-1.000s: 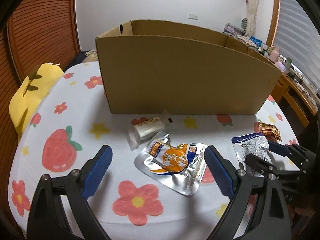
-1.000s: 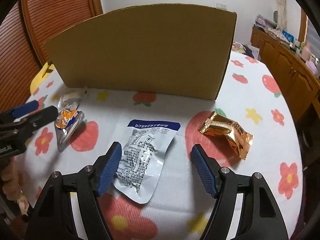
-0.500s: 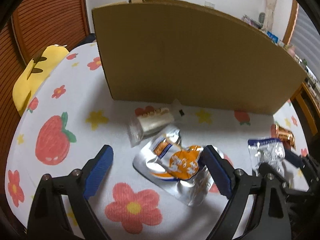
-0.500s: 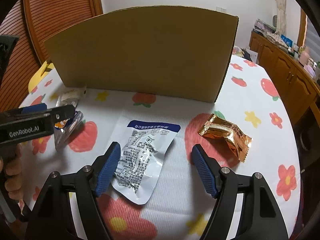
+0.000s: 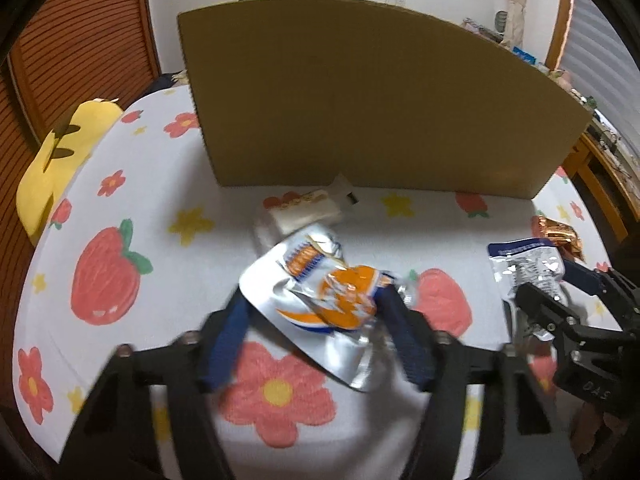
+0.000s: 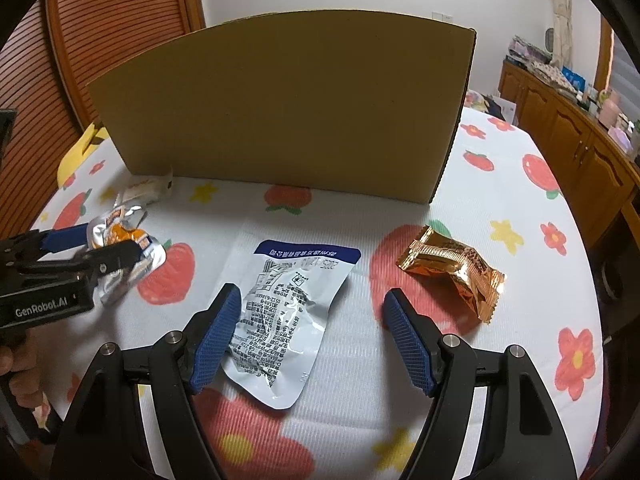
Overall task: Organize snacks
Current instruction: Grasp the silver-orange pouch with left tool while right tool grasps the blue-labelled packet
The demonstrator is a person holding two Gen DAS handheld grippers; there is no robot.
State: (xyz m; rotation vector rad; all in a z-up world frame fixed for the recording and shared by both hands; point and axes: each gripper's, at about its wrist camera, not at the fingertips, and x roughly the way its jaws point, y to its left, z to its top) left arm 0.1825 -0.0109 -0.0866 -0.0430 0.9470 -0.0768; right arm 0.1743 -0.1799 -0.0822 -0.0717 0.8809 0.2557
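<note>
A silver and orange snack pouch (image 5: 320, 300) lies on the flowered tablecloth (image 5: 120, 208) between the fingers of my left gripper (image 5: 314, 300). The jaws are closing, both blue pads press its edges, and it buckles upward. The right wrist view shows the same pouch (image 6: 128, 248) crumpled in my left gripper (image 6: 112, 242). My right gripper (image 6: 312, 296) stands open over a white pouch with a blue top band (image 6: 288, 304), its left pad beside the pouch's edge. Behind the snacks, the tall cardboard box (image 5: 360, 100) stands upright, its inside hidden.
A small white wrapped bar (image 5: 304, 210) lies against the box's front wall. To the right of the white pouch rests a gold foil packet (image 6: 452, 268). At the table's left edge sits a yellow cushion (image 5: 60, 160), and wooden cabinets (image 6: 568, 136) line the right wall.
My left gripper came forward and down over the silver and orange pouch. Its jaws narrowed onto it and crumpled the foil. The right gripper stayed still and open.
</note>
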